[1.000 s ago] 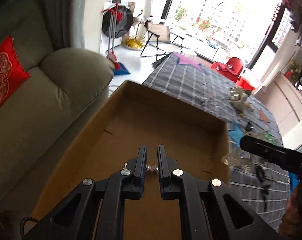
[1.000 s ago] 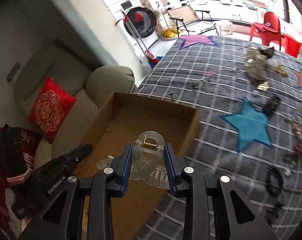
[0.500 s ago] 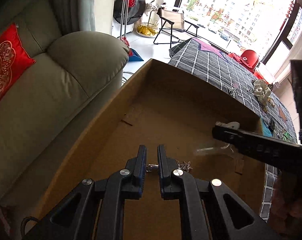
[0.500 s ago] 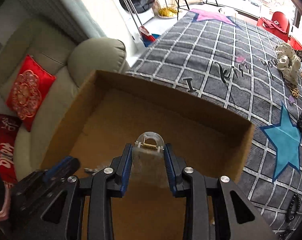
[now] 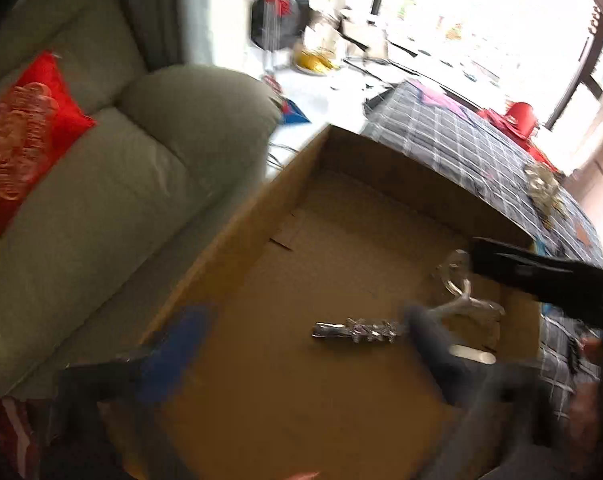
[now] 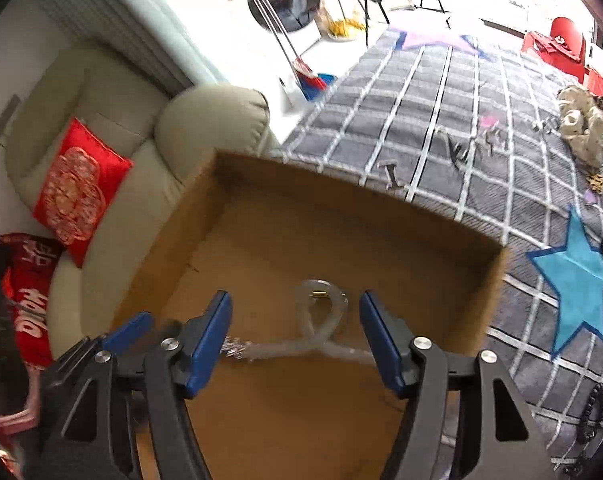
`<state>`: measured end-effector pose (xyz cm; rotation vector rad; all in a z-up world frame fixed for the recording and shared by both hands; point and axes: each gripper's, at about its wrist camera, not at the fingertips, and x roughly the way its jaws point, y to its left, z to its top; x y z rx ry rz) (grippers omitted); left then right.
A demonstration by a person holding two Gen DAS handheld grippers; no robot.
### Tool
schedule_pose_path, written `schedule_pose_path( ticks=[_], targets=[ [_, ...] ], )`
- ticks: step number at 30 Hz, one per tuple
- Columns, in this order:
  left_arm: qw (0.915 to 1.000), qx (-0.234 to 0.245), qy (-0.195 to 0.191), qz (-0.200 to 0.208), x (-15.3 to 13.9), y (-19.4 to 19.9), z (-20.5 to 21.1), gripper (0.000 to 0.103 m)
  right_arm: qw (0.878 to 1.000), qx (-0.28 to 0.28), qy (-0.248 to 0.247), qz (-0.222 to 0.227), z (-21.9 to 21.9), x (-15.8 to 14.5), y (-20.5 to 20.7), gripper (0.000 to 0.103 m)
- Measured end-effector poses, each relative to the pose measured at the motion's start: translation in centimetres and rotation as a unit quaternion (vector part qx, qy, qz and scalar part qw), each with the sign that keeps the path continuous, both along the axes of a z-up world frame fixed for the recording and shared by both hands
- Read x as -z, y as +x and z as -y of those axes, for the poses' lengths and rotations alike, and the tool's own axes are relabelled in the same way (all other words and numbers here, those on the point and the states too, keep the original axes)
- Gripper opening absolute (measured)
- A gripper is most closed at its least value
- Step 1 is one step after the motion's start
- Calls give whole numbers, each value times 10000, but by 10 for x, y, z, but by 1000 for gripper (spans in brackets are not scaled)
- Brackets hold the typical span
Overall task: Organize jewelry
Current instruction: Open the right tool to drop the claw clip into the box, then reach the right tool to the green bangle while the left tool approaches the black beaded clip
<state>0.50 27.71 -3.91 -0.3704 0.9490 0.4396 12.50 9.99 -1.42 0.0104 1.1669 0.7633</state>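
Both grippers hang over the cardboard box (image 6: 477,280), jaws just sprung wide. Left gripper (image 5: 301,344): silver sparkly clip (image 5: 357,329) lies free on box floor. Right gripper (image 6: 295,334): clear claw clip (image 6: 321,320) loose between spread pads, unpinched.

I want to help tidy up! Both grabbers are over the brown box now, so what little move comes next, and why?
Probably lift both grippers out of the brown cardboard box. The right gripper has just been opening, and the clear plastic hair claw sits loose between its jaws. The left gripper has opened too, with the sparkly silver hair clip lying on the box floor.
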Motion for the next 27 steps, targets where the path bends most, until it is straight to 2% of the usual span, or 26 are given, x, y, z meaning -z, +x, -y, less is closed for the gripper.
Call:
schedule_pose_path(
  ticks=[4, 9, 16, 22, 27],
  targets=[
    [9999, 86, 114, 55, -14, -5, 14, 103, 9993, 149, 314, 152, 39, -25, -14, 80],
    [9988, 229, 361, 222, -43, -17, 47, 103, 9964, 568, 581, 233, 116, -42, -31, 82],
    [9960, 636, 426, 459, -75, -42, 127, 103, 9892, 1276, 711, 89, 234, -29, -61, 85],
    [9921, 1151, 226, 451, -80, -55, 210, 103, 9794, 1902, 681, 38, 331, -16, -92, 85],
    [9847, 1646, 476, 314, -89, -61, 277, 103, 9694, 2335, 720, 241, 393, -16, -115, 85]
  ],
)
